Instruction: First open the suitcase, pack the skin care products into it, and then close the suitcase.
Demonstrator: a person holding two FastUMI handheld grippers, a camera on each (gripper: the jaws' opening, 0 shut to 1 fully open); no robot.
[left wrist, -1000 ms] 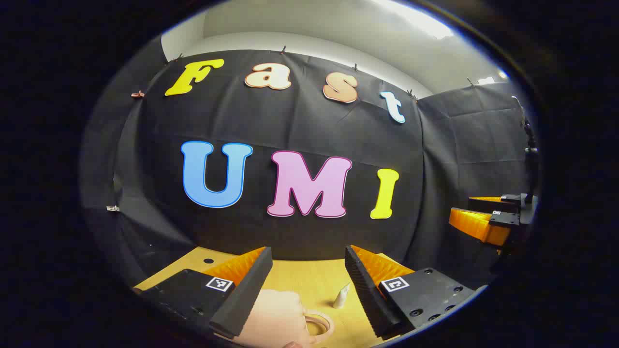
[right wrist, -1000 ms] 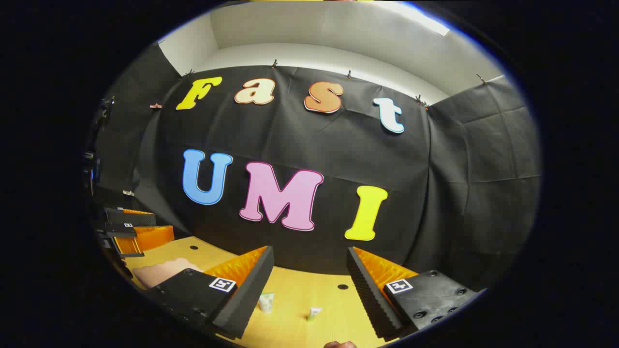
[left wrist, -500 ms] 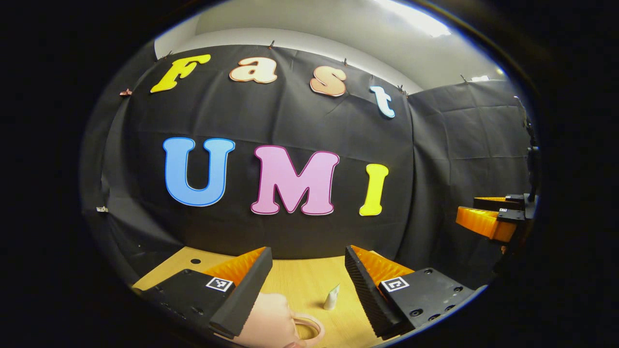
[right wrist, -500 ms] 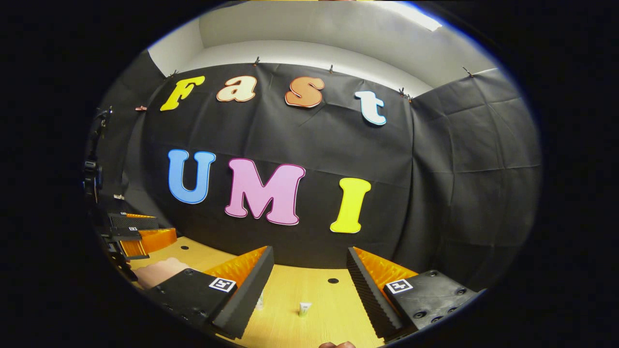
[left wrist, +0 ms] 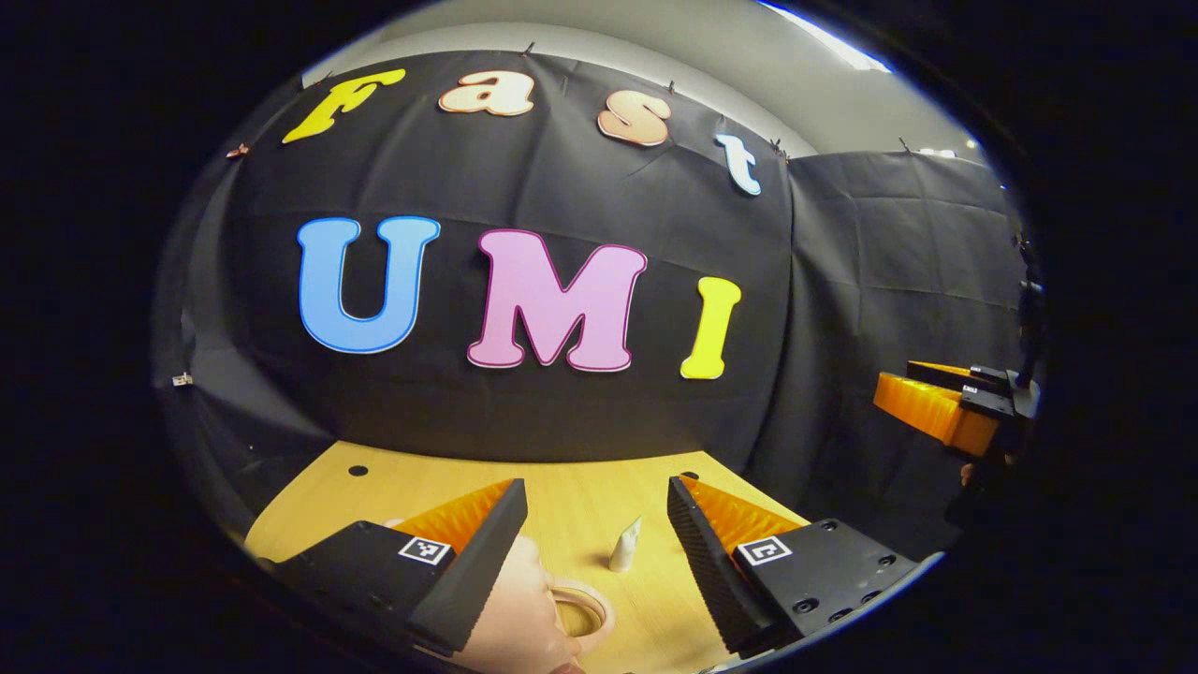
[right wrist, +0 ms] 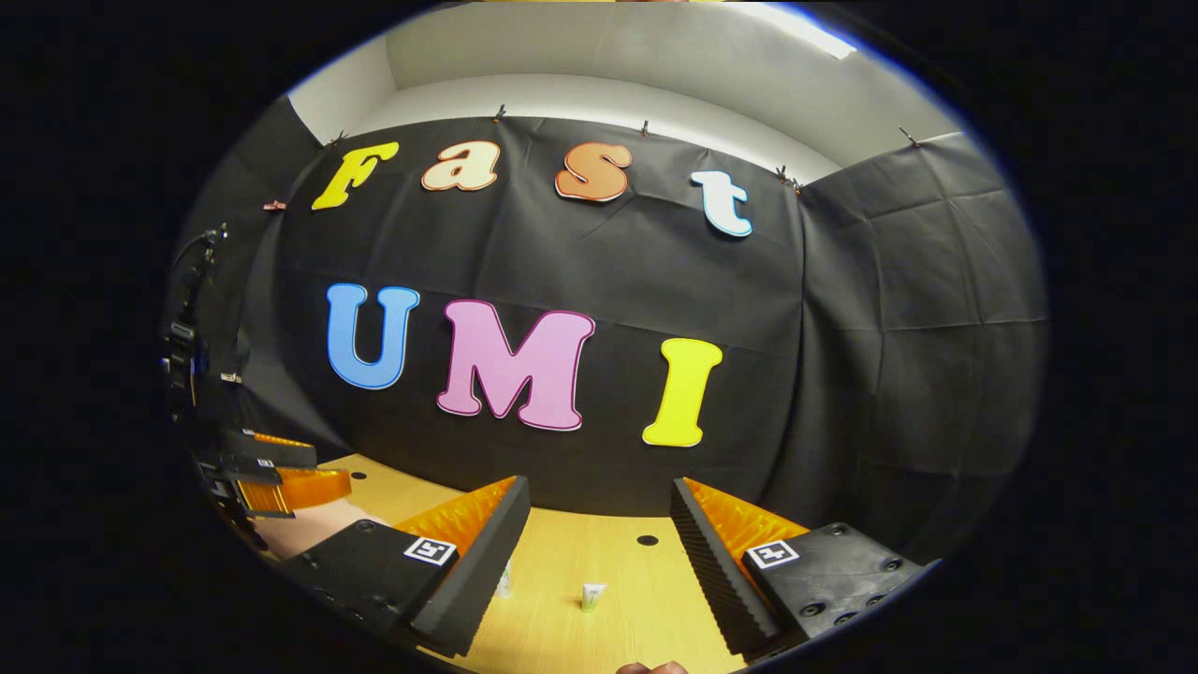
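We held the left gripper (left wrist: 597, 524) wide apart above the wooden table (left wrist: 393, 482); a small white tube (left wrist: 624, 546) stood between its fingers, beside a pink handled suitcase (left wrist: 538, 618). Our right gripper (right wrist: 599, 534), equally wide, framed a small green-capped tube (right wrist: 592, 595).

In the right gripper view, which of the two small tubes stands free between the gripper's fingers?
The tube with the green base; the other tube is partly hidden behind a finger.

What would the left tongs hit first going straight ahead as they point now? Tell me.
Probably the small white tube standing on the wooden table, between the open left tongs. Depth is unclear; they may pass above it and reach the black cloth wall.
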